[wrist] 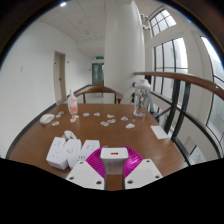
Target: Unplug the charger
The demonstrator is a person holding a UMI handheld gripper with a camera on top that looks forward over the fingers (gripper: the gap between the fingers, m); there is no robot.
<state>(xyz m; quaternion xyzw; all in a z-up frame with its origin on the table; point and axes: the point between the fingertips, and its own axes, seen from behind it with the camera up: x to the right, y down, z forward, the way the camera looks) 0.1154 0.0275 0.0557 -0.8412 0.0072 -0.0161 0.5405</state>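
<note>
My gripper (112, 160) is shut on a white charger block (112, 156). Both magenta pads (94, 162) press on its sides. The charger's top face shows a thin orange-brown slot, and it is held up over the near edge of the brown oval table (120, 132). No cable or socket shows on it. Just left of the fingers, two white boxes (62, 151) lie on the table.
Small white items (108, 124) lie scattered over the table's middle. A pink bottle (72, 104) stands far left, a white stand-like object (141, 98) far right, and a flat white sheet (160, 131) lies on the right. Wooden chairs (98, 94) stand beyond the far end.
</note>
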